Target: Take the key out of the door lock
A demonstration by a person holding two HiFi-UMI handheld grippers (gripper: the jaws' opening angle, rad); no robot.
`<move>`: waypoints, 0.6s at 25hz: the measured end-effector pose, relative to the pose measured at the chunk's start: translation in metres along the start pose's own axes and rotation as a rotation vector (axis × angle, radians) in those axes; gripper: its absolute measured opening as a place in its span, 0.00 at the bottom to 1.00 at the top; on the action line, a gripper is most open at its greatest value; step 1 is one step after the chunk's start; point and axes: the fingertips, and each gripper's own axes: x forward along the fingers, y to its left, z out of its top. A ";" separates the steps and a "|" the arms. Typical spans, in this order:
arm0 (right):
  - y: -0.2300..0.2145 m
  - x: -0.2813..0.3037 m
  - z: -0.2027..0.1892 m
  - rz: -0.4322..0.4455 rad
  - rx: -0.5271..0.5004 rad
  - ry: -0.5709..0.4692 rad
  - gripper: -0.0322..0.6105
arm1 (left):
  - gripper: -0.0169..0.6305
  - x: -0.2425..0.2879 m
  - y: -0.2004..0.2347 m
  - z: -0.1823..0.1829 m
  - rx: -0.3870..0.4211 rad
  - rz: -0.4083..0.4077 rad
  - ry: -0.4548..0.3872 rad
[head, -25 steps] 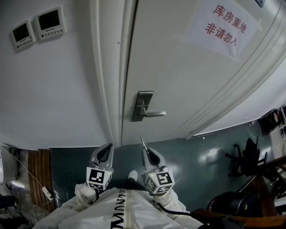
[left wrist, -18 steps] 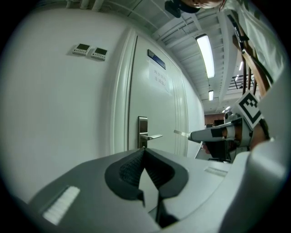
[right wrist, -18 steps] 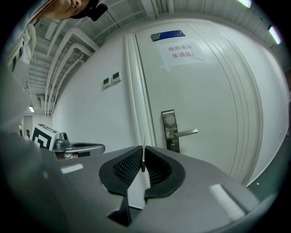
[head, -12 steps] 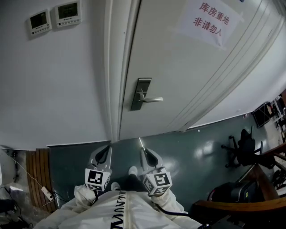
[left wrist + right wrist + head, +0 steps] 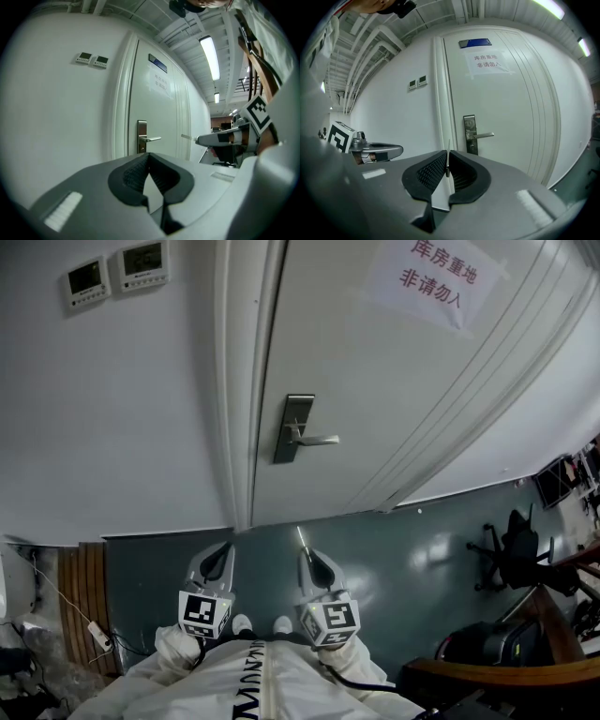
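The white door (image 5: 375, 381) carries a steel lock plate (image 5: 298, 427) with a lever handle (image 5: 319, 439); I cannot make out any key in it. My right gripper (image 5: 306, 557) is held low, well back from the door, shut on a thin metal key (image 5: 300, 538) that sticks out past its tips. In the right gripper view the key (image 5: 448, 161) stands edge-on between the pads, with the lock plate (image 5: 470, 133) far beyond. My left gripper (image 5: 224, 555) hangs beside it, shut and empty. Its tips (image 5: 148, 157) point toward the lock plate (image 5: 141, 143).
Two wall control panels (image 5: 112, 273) sit left of the door frame. A paper sign (image 5: 433, 282) is taped on the door. An office chair (image 5: 511, 554) and a wooden desk edge (image 5: 487, 676) stand at the right. Cables and a power strip (image 5: 98, 638) lie at the floor's left.
The door and lock plate have slid upward and slightly left in the head view. Both grippers keep their places, the right one still shut on the key.
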 end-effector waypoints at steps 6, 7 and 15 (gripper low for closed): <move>-0.022 -0.007 0.002 0.016 0.018 -0.006 0.09 | 0.03 0.006 -0.018 0.004 0.014 0.031 0.005; -0.025 -0.009 0.002 0.021 0.020 -0.009 0.09 | 0.03 0.008 -0.021 0.004 0.016 0.036 0.004; -0.052 -0.019 0.000 0.048 0.042 -0.007 0.09 | 0.03 0.018 -0.053 0.008 0.027 0.054 0.001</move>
